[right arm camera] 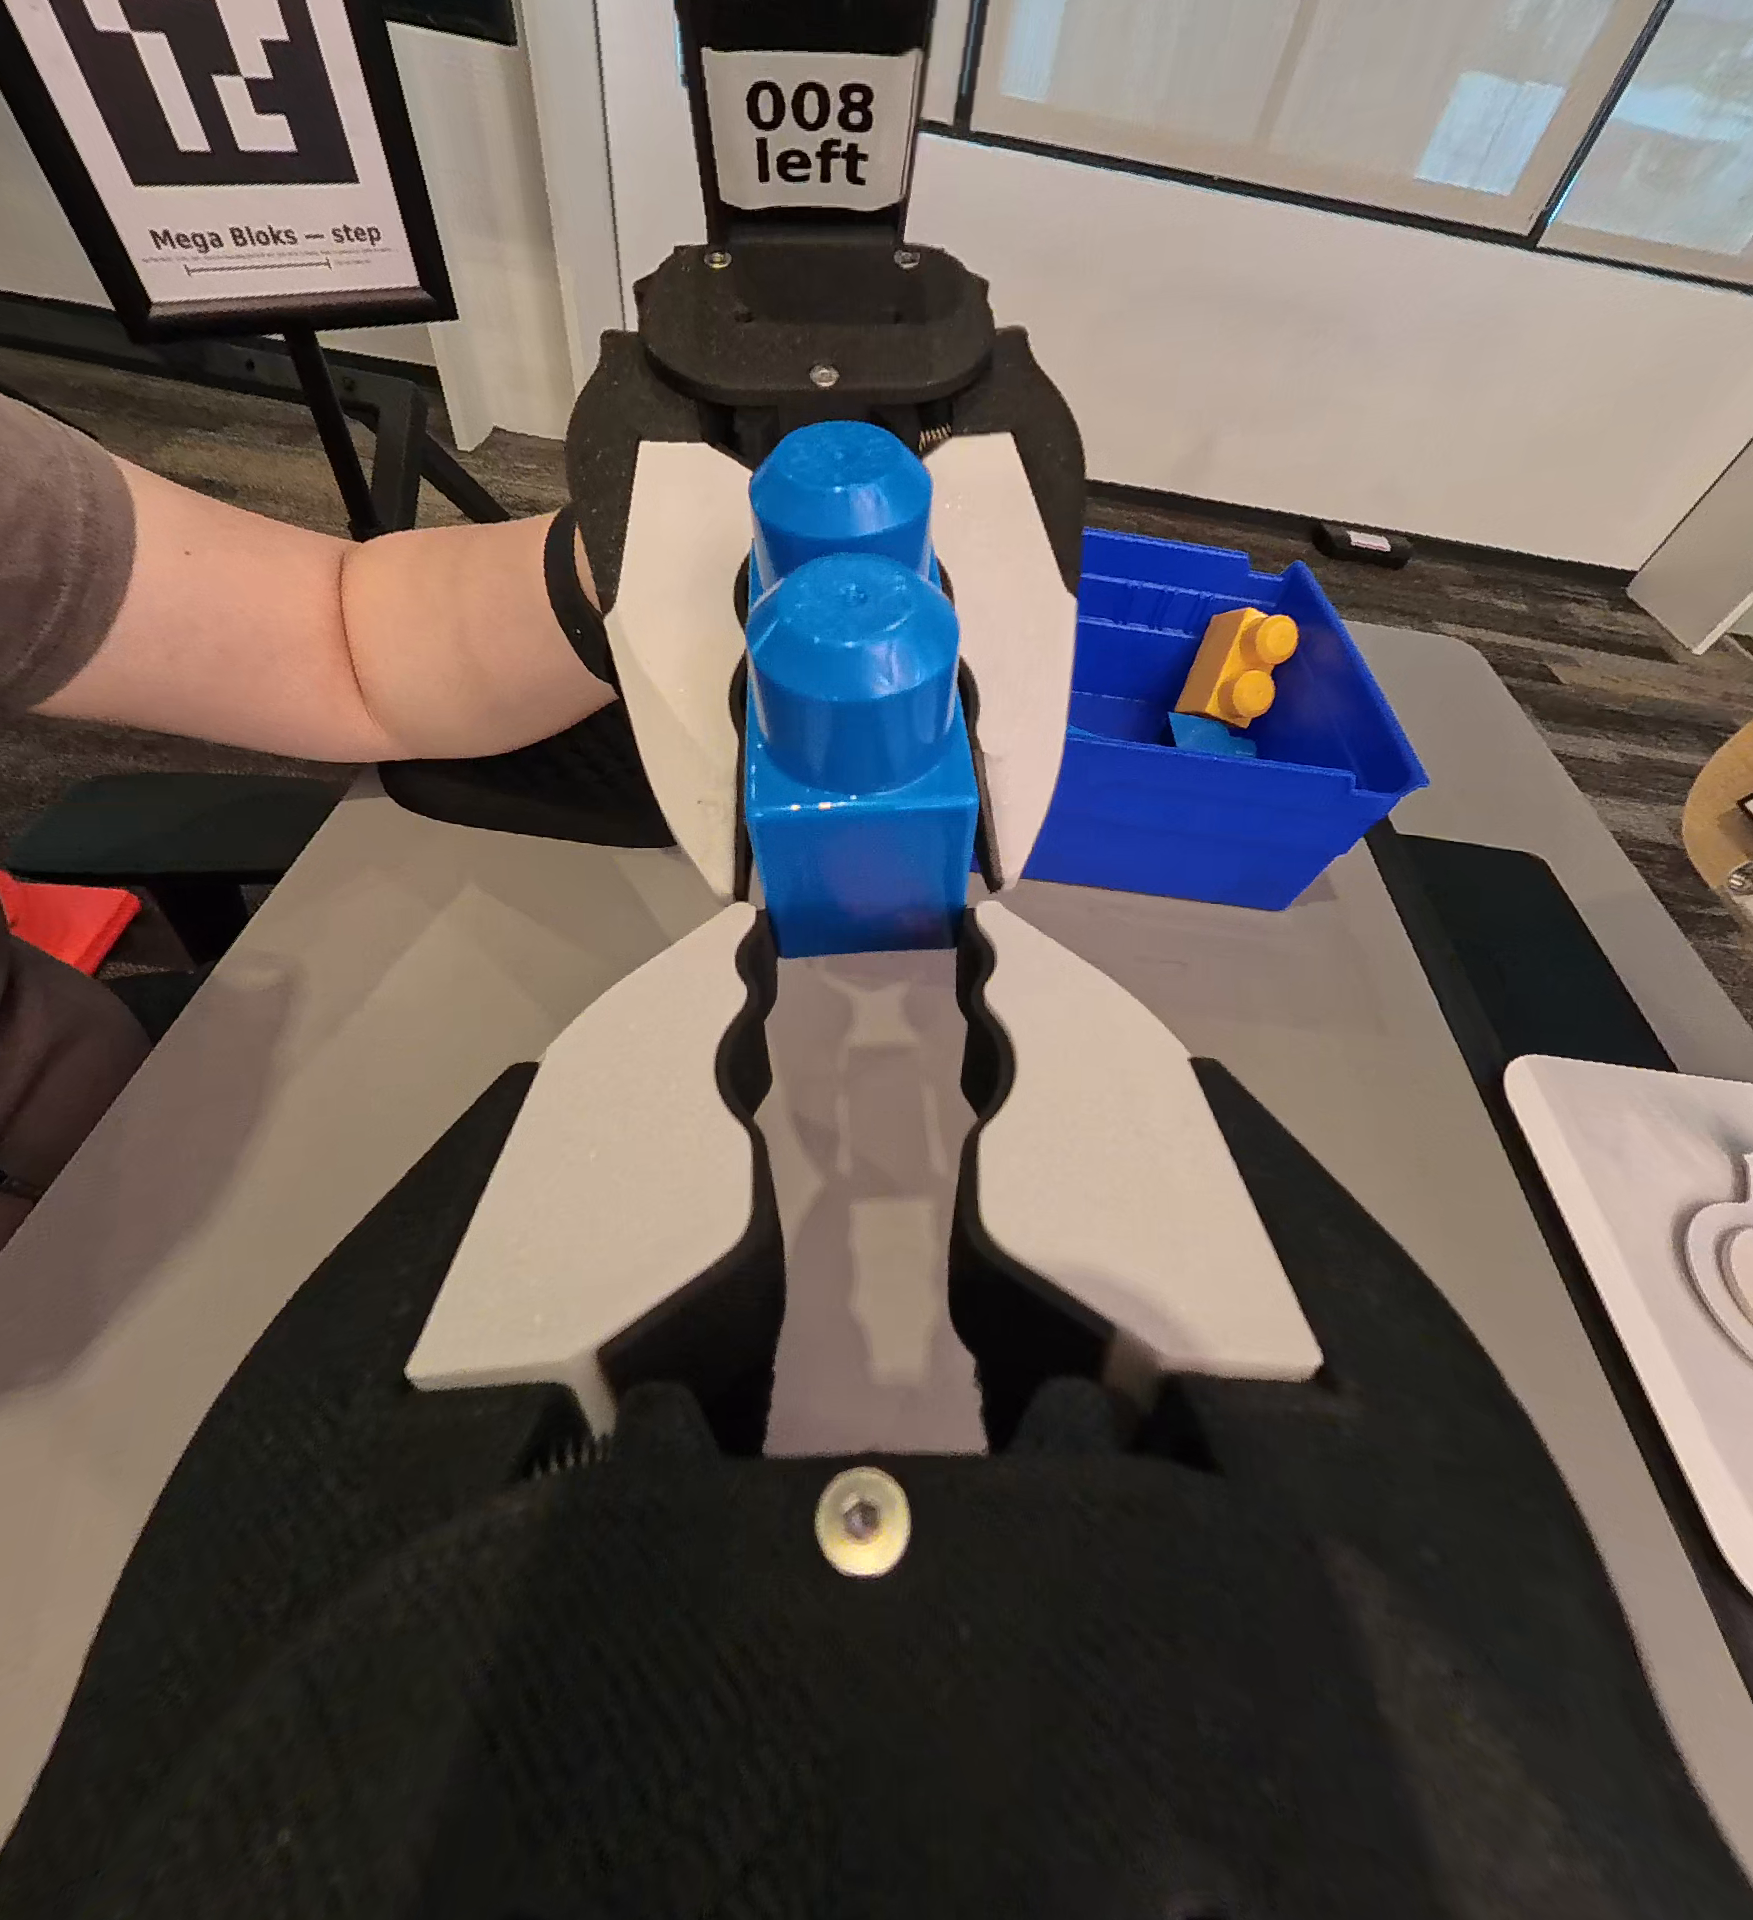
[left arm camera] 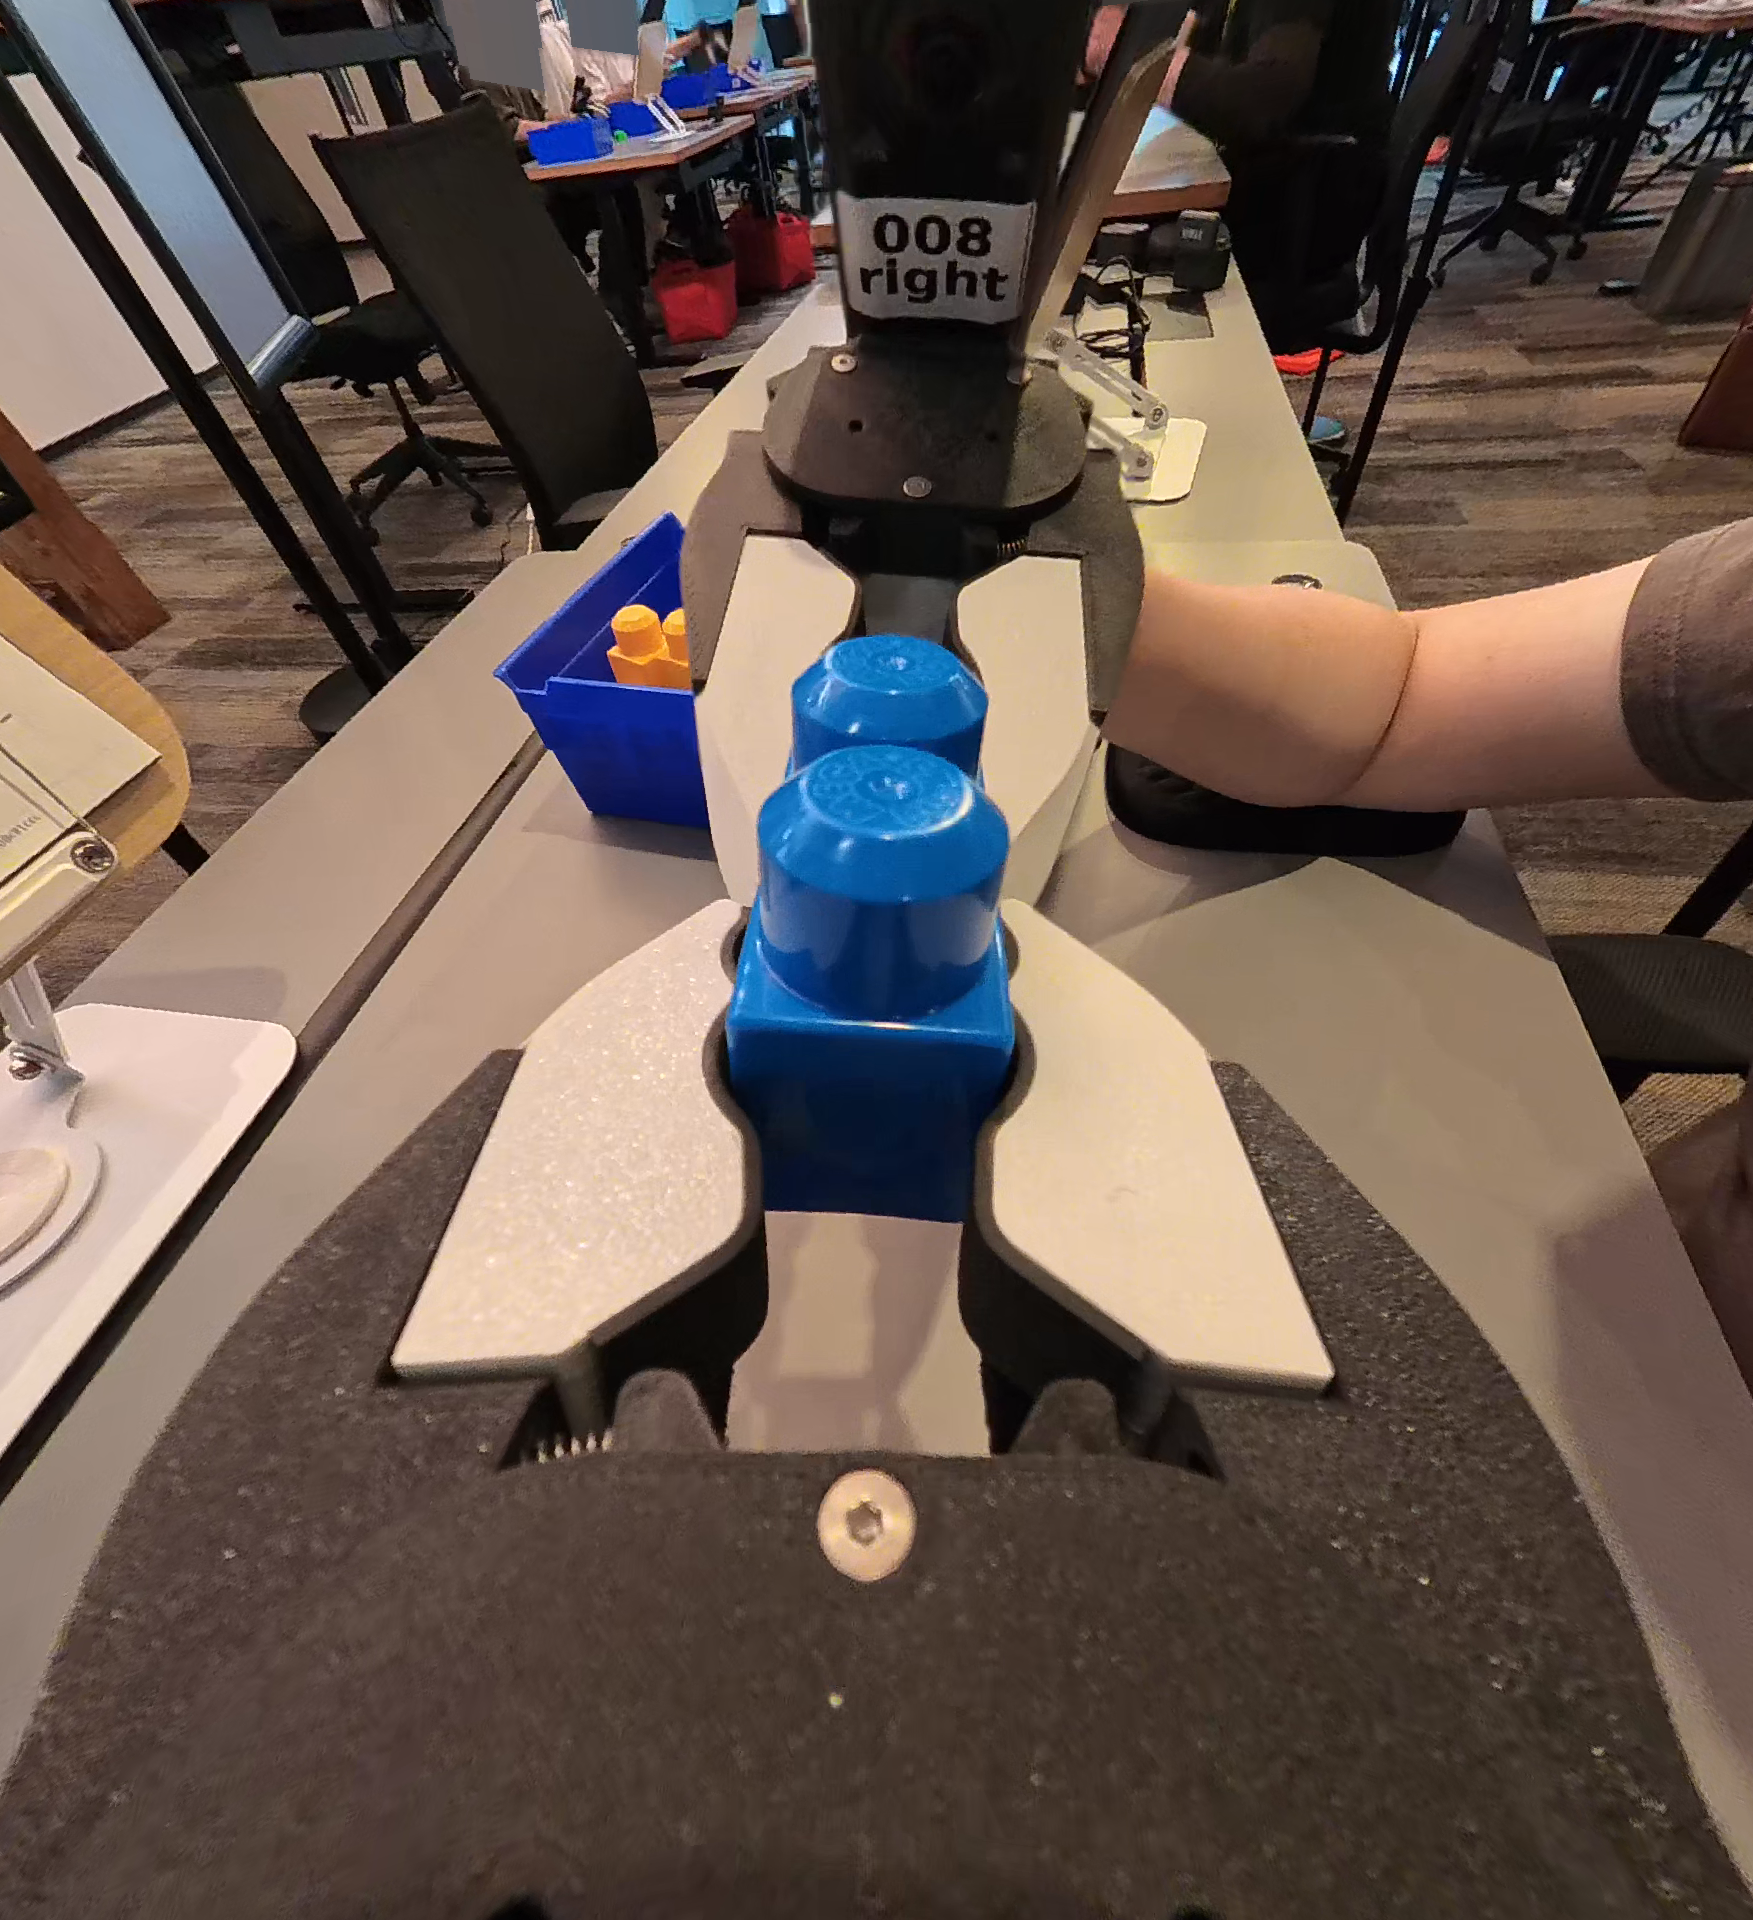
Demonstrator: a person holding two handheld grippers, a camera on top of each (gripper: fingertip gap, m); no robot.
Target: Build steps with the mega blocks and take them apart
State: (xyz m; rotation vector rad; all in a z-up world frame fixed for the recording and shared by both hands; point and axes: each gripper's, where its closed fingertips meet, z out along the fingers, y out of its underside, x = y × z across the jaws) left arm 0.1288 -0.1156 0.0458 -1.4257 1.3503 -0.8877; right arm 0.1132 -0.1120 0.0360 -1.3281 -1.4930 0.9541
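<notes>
Left wrist view: left gripper (left arm camera: 867, 1049) clamps the blue block (left arm camera: 877, 977); right gripper (right arm camera: 861, 935) barely pinches its far end. Seat deeper, keep level.

We have two wrist cameras facing each other along the grey table (left arm camera: 1319, 1039), each angled slightly downward over its own fingers. Both sit very near the blue block (left arm camera: 872, 997) (right arm camera: 856, 790). Shared scene: the block, the blue bin (left arm camera: 602, 717) (right arm camera: 1215, 810), the opposing gripper and the tabletop.
</notes>
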